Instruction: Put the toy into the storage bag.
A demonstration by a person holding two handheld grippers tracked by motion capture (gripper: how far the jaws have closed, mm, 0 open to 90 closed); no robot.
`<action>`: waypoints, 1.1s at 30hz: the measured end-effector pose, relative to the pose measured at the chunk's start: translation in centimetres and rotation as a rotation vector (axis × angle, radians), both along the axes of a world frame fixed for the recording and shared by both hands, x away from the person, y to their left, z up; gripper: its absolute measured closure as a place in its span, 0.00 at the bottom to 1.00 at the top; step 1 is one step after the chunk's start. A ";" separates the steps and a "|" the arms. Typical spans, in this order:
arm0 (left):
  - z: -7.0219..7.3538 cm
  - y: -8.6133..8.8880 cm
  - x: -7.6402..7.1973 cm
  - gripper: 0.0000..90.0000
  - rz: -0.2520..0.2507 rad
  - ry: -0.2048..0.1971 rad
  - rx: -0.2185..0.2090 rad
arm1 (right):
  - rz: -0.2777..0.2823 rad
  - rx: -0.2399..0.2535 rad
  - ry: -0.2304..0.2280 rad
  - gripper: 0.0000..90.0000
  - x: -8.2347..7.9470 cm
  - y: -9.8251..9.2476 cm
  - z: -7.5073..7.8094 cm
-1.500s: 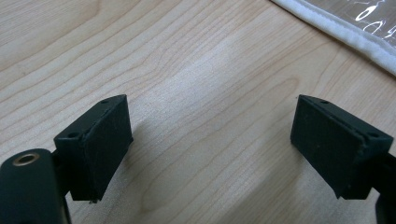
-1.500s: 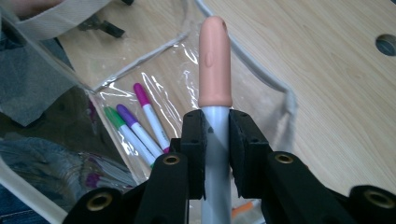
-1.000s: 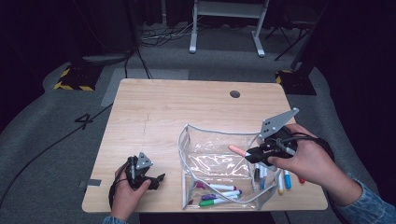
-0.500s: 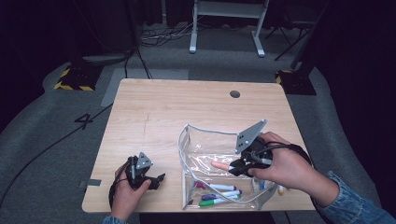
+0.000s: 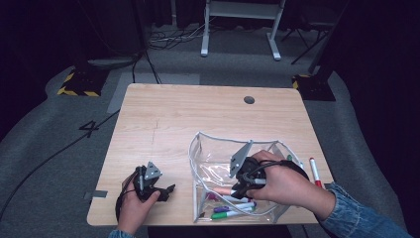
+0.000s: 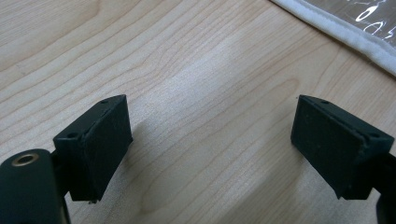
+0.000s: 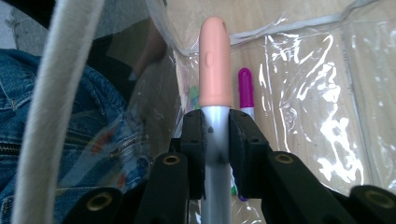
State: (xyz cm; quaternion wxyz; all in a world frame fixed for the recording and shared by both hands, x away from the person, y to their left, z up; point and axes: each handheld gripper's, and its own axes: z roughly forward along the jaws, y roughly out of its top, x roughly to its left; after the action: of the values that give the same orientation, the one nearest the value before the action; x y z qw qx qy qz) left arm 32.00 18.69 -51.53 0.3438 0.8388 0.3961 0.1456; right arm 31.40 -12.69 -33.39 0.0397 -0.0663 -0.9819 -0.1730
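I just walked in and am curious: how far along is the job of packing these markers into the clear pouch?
Several markers already lie inside the clear pouch. In hand: the right hand-held gripper is clamped on a peach-capped marker, with its tip inside the pouch. Left to do: a red marker lies on the table beside the pouch. The left hand-held gripper sits open above bare wood.

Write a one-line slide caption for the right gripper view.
Right gripper holds a peach-capped marker inside the clear pouch, beside a purple marker.

Peach-capped grey marker (image 7: 215,84) clamped in tongs, cap forward, inside clear white-edged pouch (image 5: 198,163), beside other markers (image 5: 233,210)
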 end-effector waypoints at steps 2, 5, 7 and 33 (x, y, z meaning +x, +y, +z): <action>0.0 0.0 0.0 0.14 0.000 0.000 0.000 | 0.007 -0.012 0.015 0.86 0.0 0.4 -0.5; 0.0 0.0 0.0 0.14 0.000 0.000 0.000 | 0.021 -0.029 0.023 0.86 -0.1 0.8 -1.3; 0.0 0.0 0.0 0.14 0.000 0.000 0.000 | 0.030 -0.041 0.033 0.86 -0.1 1.1 -1.7; 0.0 0.0 0.0 0.14 0.000 0.000 0.000 | -0.023 -0.026 -0.046 0.67 0.9 0.0 -2.5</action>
State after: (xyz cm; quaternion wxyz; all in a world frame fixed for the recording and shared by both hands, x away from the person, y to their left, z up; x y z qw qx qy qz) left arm 32.01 18.69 -51.53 0.3439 0.8389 0.3959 0.1458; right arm 32.27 -12.65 -35.90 0.0141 -0.0741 -0.9839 -0.1620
